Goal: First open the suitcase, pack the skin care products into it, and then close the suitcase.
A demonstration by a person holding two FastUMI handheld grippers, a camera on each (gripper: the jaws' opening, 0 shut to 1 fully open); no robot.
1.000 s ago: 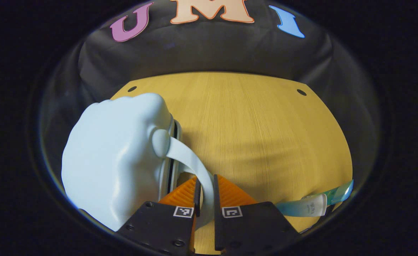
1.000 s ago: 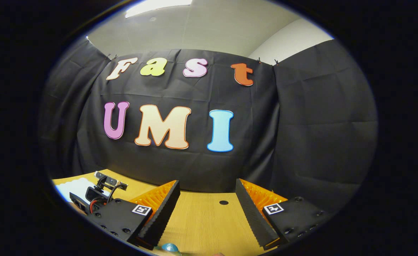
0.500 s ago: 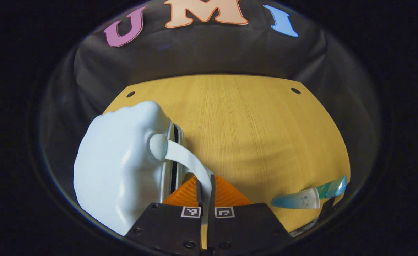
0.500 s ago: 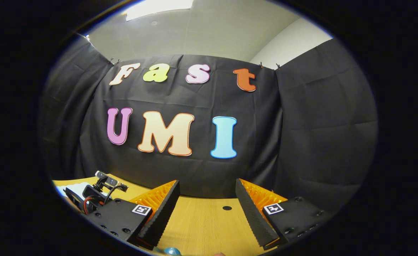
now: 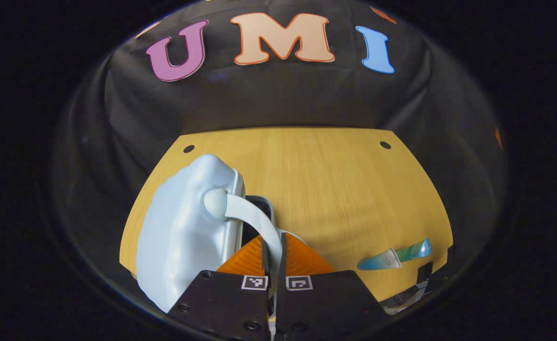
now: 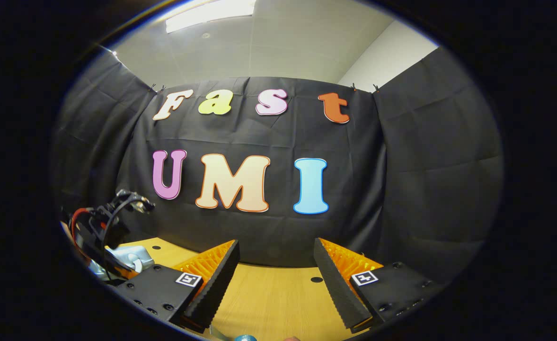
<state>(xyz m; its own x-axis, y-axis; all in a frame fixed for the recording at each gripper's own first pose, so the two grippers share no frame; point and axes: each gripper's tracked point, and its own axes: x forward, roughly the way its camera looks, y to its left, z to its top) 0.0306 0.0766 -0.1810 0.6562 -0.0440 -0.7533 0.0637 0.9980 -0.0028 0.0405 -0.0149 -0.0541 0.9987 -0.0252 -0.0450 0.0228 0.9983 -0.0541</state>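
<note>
I am seeing the pale blue suitcase (image 5: pixel 183 237) standing left of my left tongs (image 5: pixel 274 246), which are pinching its handle (image 5: pixel 250 218), the lid gapping slightly. A skincare tube (image 5: pixel 392 258) is lying on the surface (image 5: pixel 335 189) to their right. My right tongs (image 6: pixel 274 265) are hanging spread, gripping nothing.

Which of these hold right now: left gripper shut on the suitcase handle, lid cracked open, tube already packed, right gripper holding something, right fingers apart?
1. The left gripper is shut on the suitcase handle. True.
2. The lid is cracked open. True: a dark gap shows along the seam.
3. The tube is already packed. False: it lies on the table, apart from the suitcase.
4. The right gripper holds something. False: nothing sits between its fingers.
5. The right fingers are apart. True.
</note>
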